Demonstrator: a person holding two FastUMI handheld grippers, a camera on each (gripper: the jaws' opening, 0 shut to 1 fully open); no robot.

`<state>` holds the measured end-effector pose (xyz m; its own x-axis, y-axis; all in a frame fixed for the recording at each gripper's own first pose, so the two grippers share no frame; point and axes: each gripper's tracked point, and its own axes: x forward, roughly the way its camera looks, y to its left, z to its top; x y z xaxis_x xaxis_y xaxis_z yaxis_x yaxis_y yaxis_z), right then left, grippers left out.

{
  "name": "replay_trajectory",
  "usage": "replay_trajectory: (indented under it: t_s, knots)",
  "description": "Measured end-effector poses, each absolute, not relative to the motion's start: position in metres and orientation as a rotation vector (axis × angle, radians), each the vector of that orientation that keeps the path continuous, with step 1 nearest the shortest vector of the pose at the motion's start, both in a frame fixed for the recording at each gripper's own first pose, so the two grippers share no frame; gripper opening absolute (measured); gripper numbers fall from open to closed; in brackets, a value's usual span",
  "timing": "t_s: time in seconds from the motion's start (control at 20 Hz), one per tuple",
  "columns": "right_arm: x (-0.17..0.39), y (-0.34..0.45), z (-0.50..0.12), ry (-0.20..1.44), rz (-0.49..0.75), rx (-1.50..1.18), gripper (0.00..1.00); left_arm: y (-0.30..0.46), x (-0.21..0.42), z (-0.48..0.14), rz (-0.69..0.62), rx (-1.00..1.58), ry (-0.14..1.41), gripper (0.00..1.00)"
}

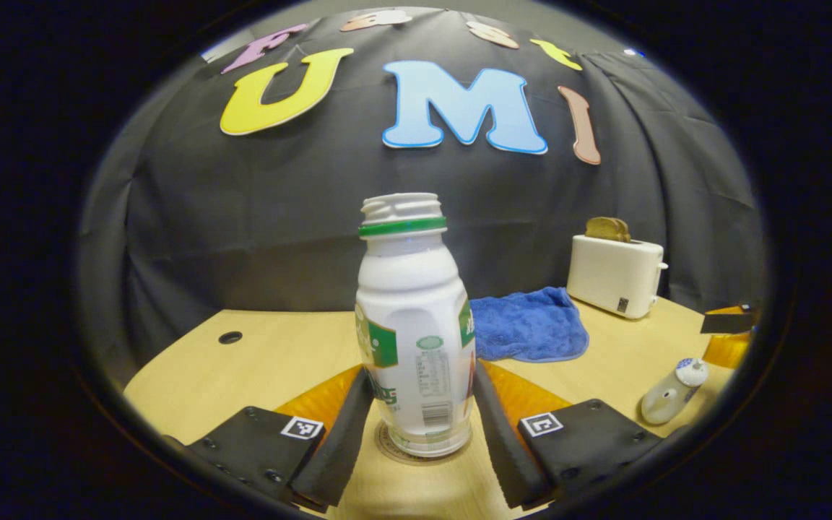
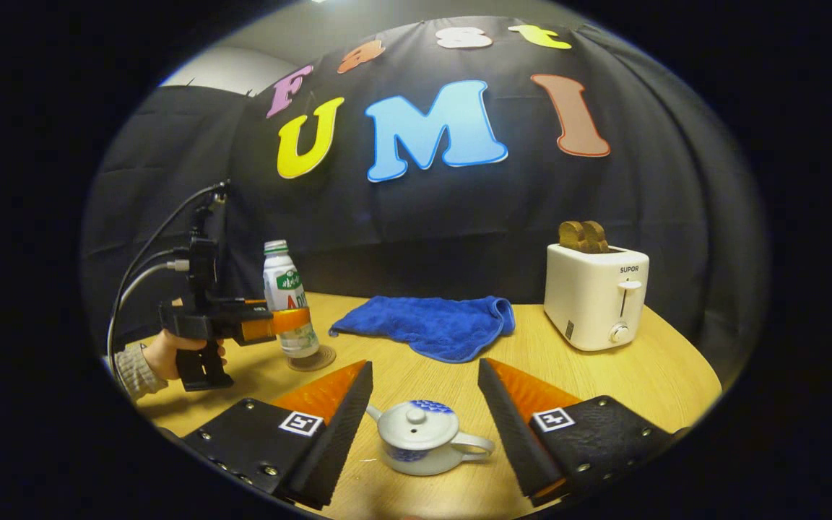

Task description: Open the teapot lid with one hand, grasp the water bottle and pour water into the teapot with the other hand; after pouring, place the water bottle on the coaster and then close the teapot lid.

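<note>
pale wooden tabletop (image 2: pixel 416 375) runs back to a black cloth wall, with a crumpled blue towel (image 2: pixel 430 325) and a white toaster (image 2: pixel 595 296) holding 2 brown slices at the far side.

the left gripper (image 1: pixel 419 412) stands level at the table, its 2 fingers either side of the white plastic water bottle with a green neck ring and no cap (image 1: pixel 416 325). the bottle stands upright between them on the round brown coaster (image 1: pixel 394 449); the fingers sit right against its lower body, though whether both actually press on it i cannot tell. low placement probably keeps the bottle steady on the coaster.

the right gripper (image 2: pixel 423 426) hovers wide open and holds nothing, with the small white ceramic teapot with blue pattern (image 2: pixel 423 442) directly between and just ahead of its fingers. its lid (image 2: pixel 416 422) is on, knob up, spout to the gripper's left and handle to its right. that centred stance suits coming down on the knob.

in the right gripper view, a hand (image 2: pixel 170 354) grips the other tool's handle far left.
</note>
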<state>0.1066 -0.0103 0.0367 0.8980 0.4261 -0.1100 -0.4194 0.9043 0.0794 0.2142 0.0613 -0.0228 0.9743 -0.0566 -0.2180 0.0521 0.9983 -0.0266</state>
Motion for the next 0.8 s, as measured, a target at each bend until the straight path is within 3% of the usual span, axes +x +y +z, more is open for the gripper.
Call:
replay_trajectory:
  t_s: [0.05,0.3,0.35,0.45,0.55,0.6,0.8]
  knots:
    - [0.108,-0.016,0.041,0.109,0.427,0.085,0.91,0.061,0.216,-0.027,-0.057,-0.021,0.226,0.84]
    - [0.111,-0.040,0.058,0.054,0.385,0.224,0.91,0.063,0.224,-0.038,-0.056,0.000,0.245,0.84]
    - [0.112,-0.043,0.058,0.050,0.379,0.236,0.91,0.063,0.226,-0.038,-0.057,-0.004,0.242,0.90]
    - [0.114,-0.047,0.058,0.050,0.364,0.236,0.91,0.064,0.227,-0.041,-0.053,0.007,0.247,0.84]
    - [0.114,-0.046,0.057,0.048,0.364,0.232,0.90,0.064,0.228,-0.040,-0.054,0.015,0.246,0.84]
    - [0.113,-0.045,0.058,0.047,0.364,0.224,0.91,0.063,0.227,-0.040,-0.055,0.020,0.251,0.89]
    - [0.113,-0.044,0.055,0.052,0.360,0.188,0.91,0.066,0.227,-0.041,-0.054,0.014,0.250,0.85]
